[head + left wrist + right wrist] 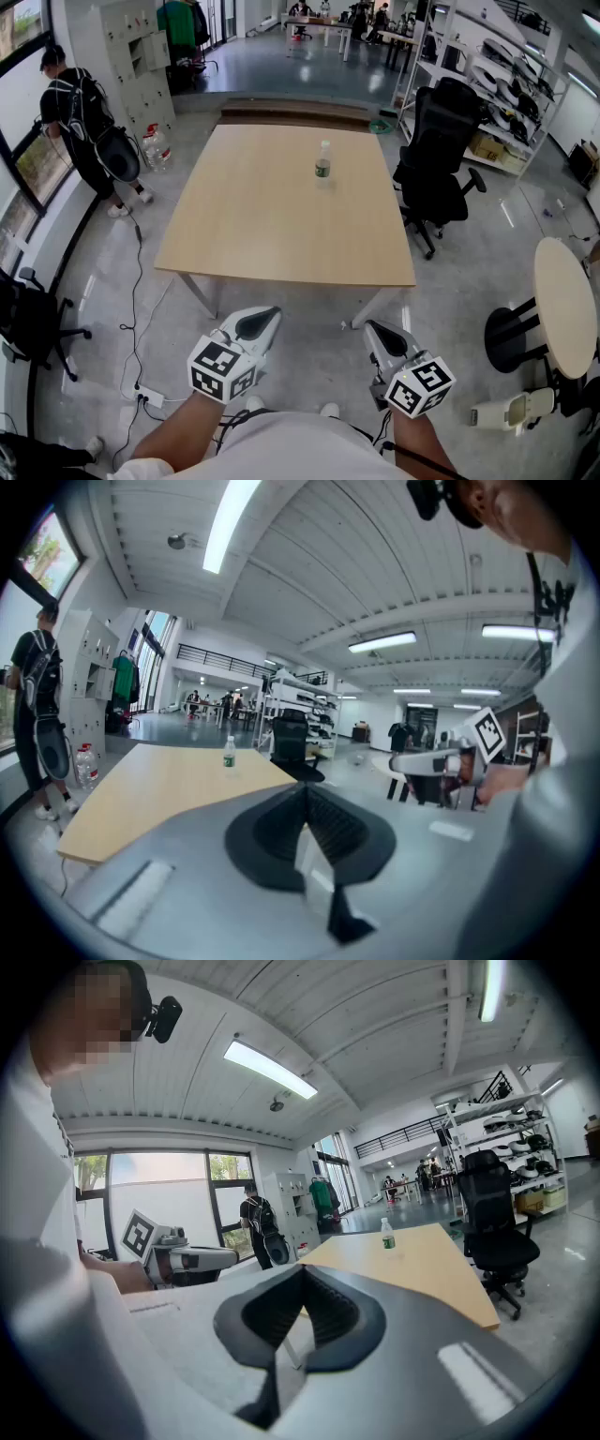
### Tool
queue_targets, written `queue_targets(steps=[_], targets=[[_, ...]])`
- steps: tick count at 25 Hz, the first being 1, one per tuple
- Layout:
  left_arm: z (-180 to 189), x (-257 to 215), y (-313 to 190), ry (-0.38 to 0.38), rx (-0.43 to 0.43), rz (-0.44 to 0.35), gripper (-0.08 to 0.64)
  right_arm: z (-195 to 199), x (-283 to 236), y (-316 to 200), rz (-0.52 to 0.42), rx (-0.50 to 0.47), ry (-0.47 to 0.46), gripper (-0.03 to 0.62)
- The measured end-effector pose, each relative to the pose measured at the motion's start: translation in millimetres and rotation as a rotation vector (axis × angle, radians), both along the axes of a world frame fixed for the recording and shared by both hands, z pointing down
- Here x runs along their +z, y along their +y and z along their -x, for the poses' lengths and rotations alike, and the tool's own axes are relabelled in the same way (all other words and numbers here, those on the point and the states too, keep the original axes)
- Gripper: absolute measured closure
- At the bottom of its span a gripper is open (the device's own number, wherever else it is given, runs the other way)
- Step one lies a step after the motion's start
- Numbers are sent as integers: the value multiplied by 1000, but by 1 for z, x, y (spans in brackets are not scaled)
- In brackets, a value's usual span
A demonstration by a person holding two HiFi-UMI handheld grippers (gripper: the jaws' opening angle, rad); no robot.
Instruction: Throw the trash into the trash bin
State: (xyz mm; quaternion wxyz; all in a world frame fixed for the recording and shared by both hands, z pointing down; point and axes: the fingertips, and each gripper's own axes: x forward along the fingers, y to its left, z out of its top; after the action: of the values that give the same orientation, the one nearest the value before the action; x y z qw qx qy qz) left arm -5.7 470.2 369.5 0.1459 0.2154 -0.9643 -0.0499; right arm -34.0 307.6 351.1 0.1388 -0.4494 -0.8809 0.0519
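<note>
Trash for this job is looking like the small clear plastic bottle (323,159) with a green label, which is standing upright toward the far end of the wooden table (234,253), alone on the top and well apart from both grippers. The person is standing back from the near edge, holding the left gripper (270,319) and the right gripper (377,330) low and side by side; each one's jaws are pressing together with nothing between them. The bottle is probably going to handle as light and thin-walled, denting under a hard squeeze, and its smooth round side is likely to slip in a loose one. How much liquid is sitting in it is too small to tell. Being tall and narrow, it is also risking a topple if nudged, so a level approach with the jaws spread wider than the body, closing around the labelled middle, is seeming the safest hold. No bin is showing plainly; a white object (511,410) is lying on the floor near the round table (567,305), but I cannot tell what it is.
</note>
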Motion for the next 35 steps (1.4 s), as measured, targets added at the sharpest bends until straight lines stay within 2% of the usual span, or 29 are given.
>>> queue_targets(steps=[8, 13, 19, 26, 35], targets=[[1, -2, -6, 0, 0, 10, 552, 3, 0, -3, 0, -8, 0, 591], [1, -3, -8, -2, -12, 5, 552, 2, -7, -6, 56, -17, 12, 591], [0, -1, -21, -2, -8, -1, 552, -4, -10, -5, 23, -48, -25, 589], [-1, -1, -33, -11, -13, 1, 552, -7, -13, -18, 26, -58, -39, 589], [-1, 1, -64, -12, -13, 0, 552, -6, -16, -55, 16, -36, -66, 589]])
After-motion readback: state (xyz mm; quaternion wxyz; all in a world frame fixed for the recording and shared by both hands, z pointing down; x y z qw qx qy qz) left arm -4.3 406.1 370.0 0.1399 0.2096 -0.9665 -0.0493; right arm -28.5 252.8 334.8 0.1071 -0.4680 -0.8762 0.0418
